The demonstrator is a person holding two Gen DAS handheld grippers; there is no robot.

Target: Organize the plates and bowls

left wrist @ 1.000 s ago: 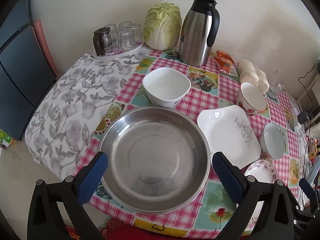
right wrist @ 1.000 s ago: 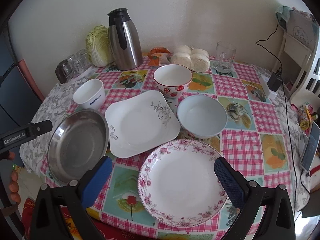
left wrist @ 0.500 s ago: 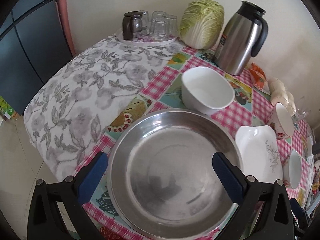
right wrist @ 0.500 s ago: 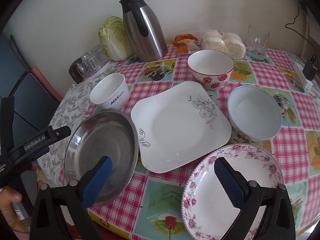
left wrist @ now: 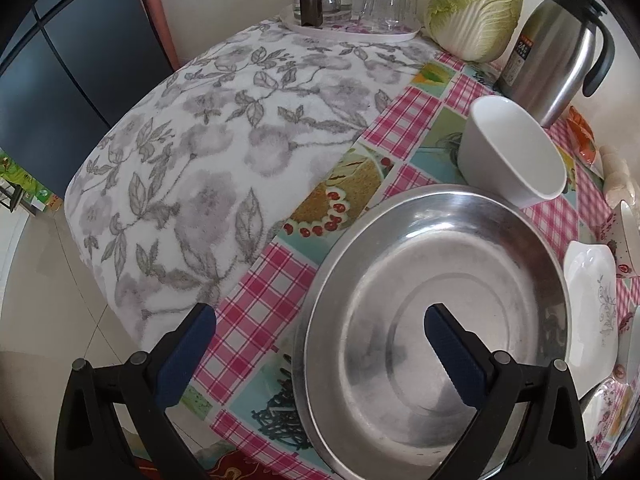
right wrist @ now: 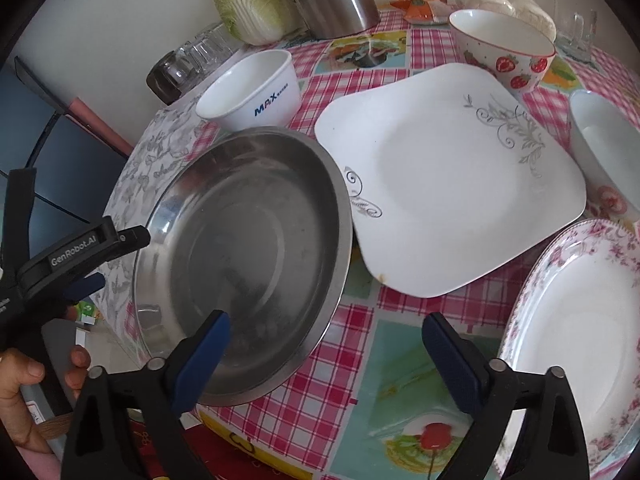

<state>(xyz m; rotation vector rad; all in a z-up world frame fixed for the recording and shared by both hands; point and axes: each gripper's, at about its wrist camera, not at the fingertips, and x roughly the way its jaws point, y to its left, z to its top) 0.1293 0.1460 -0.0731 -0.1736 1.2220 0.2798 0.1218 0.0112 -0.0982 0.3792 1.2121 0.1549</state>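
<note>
A steel basin (left wrist: 436, 320) sits at the table's near left corner; it also shows in the right wrist view (right wrist: 248, 256). My left gripper (left wrist: 320, 344) is open and straddles the basin's left rim, one finger inside, one outside. My right gripper (right wrist: 326, 354) is open, its left finger over the basin's near rim, nothing held. Beside the basin are a white MAX bowl (right wrist: 252, 92), a square white plate (right wrist: 448, 176), a floral round plate (right wrist: 580, 328), a strawberry bowl (right wrist: 504, 46) and a pale bowl (right wrist: 608, 144).
A steel thermos (left wrist: 560, 52), a cabbage (left wrist: 476, 8) and a tray of glasses (left wrist: 352, 0) stand along the wall. A grey-flowered cloth (left wrist: 208, 152) covers the table's left end. Buns (right wrist: 504, 0) and a glass mug (right wrist: 576, 28) sit at the back right.
Both grippers moved left and closer to the steel basin. My left gripper now straddles its left rim; my right gripper's left finger is now over its near rim.
</note>
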